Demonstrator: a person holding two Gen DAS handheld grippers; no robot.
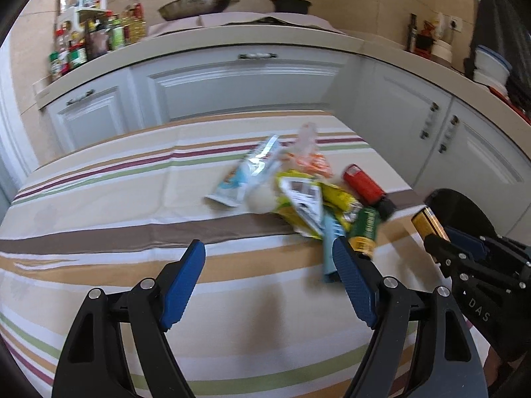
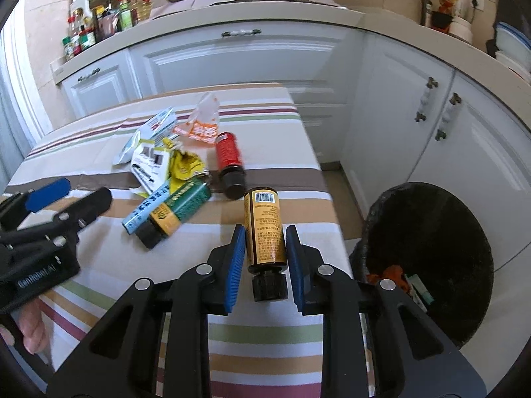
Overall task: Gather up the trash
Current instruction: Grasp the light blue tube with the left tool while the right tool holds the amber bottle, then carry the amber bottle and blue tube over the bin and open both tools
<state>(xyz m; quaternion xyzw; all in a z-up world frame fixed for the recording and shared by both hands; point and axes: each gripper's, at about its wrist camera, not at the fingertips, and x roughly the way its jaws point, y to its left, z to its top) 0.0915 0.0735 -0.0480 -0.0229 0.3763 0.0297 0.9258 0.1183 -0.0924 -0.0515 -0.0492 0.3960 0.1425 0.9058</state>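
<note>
Both views were bright with soft daylight, strongest from the left edge. Heavy fisheye bent the white cabinet fronts [image 1: 245, 79] and left dark corners. The left wrist view was motion-blurred across the heap of crumpled wrappers [image 1: 292, 192]; the right wrist view was sharper. Shadows on the striped tablecloth [image 2: 99, 162] were faint. The black-lined trash bin [image 2: 428, 258] stayed dim inside.

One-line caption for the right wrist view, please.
Right tool shut on a brown bottle above the striped table, bin alongside.
</note>
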